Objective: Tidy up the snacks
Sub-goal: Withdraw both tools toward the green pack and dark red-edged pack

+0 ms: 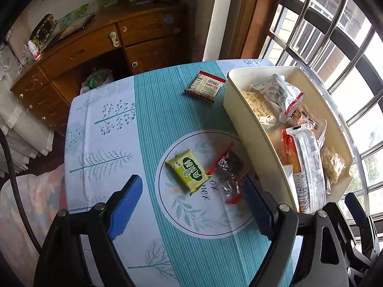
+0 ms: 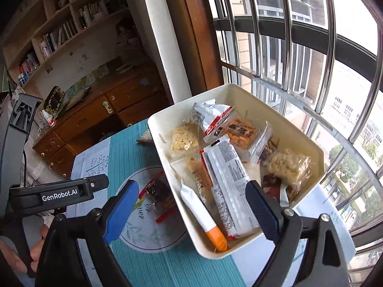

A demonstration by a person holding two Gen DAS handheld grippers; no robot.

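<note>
In the left wrist view a green snack packet [image 1: 188,172] and a clear packet with red ends [image 1: 228,172] lie on the round print of the teal tablecloth [image 1: 153,110]. My left gripper [image 1: 191,179] hangs open just above them, its blue fingers [image 1: 125,205] to either side and touching neither. A red-and-white packet [image 1: 205,86] lies farther back. The cream tray [image 1: 263,74] on the right holds several snacks. My right gripper [image 2: 191,184] stands open over the tray [image 2: 241,98], above a long white packet [image 2: 227,179].
The tray sits at the table's window side, near the barred window [image 2: 299,47]. A wooden desk with drawers [image 1: 95,47] stands beyond the table's far edge. A hand [image 2: 36,246] holds the left gripper's black body [image 2: 59,192]. A white packet with an orange end [image 2: 205,220] lies in the tray.
</note>
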